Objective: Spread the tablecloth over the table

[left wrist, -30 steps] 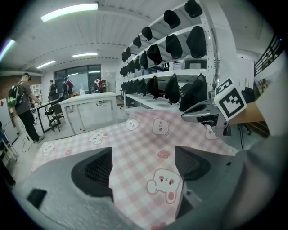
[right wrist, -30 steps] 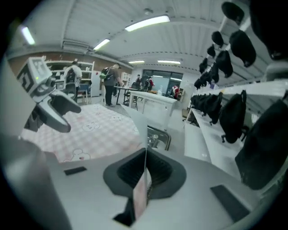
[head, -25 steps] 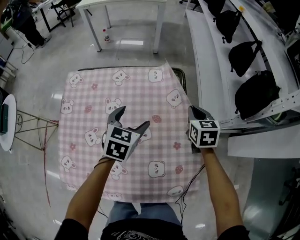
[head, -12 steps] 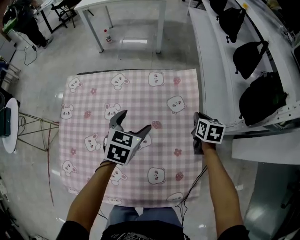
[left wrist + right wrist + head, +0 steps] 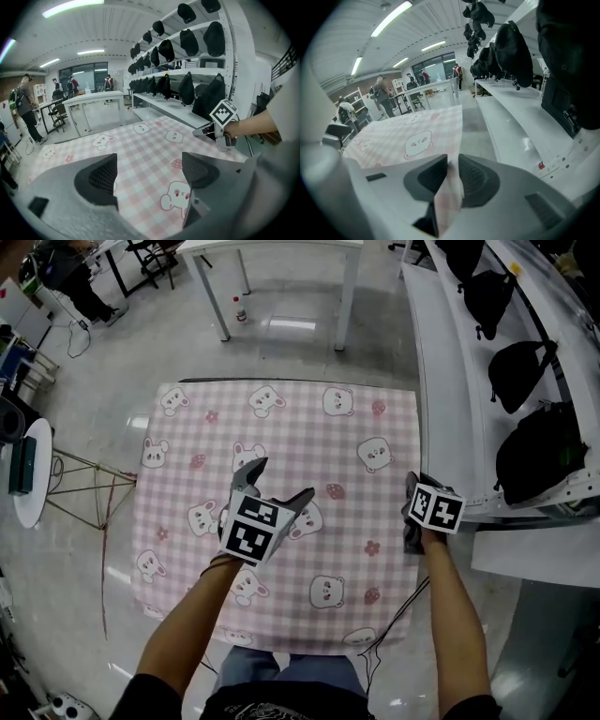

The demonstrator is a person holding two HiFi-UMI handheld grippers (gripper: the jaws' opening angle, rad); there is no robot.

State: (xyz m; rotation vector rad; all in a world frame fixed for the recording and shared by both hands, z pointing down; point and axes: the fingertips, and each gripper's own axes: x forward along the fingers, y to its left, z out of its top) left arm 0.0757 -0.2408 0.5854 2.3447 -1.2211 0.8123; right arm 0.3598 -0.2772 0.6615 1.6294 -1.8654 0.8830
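The pink checked tablecloth (image 5: pixel 281 442) with bear and rabbit prints lies flat over the table, and its edges hang down. My left gripper (image 5: pixel 281 480) hovers open just above the cloth's middle with nothing between its jaws (image 5: pixel 149 176). My right gripper (image 5: pixel 411 486) is at the cloth's right edge, seen from the left gripper view as well (image 5: pixel 206 132). Its jaws have just been opening: a narrow gap shows between the pads (image 5: pixel 474 178), and a strip of the cloth's edge (image 5: pixel 447 197) still hangs loosely in that gap.
A long white shelf unit (image 5: pixel 450 381) with black bags (image 5: pixel 525 362) runs close along the table's right side. A white table (image 5: pixel 281 247) stands beyond the far edge. A wire stand (image 5: pixel 84 493) and a small round table (image 5: pixel 28 474) stand at the left. People stand far off (image 5: pixel 26 108).
The right gripper came down to the table's right edge with the cloth. The raised far right corner settled flat. The right jaws parted slightly. The left gripper stayed where it was.
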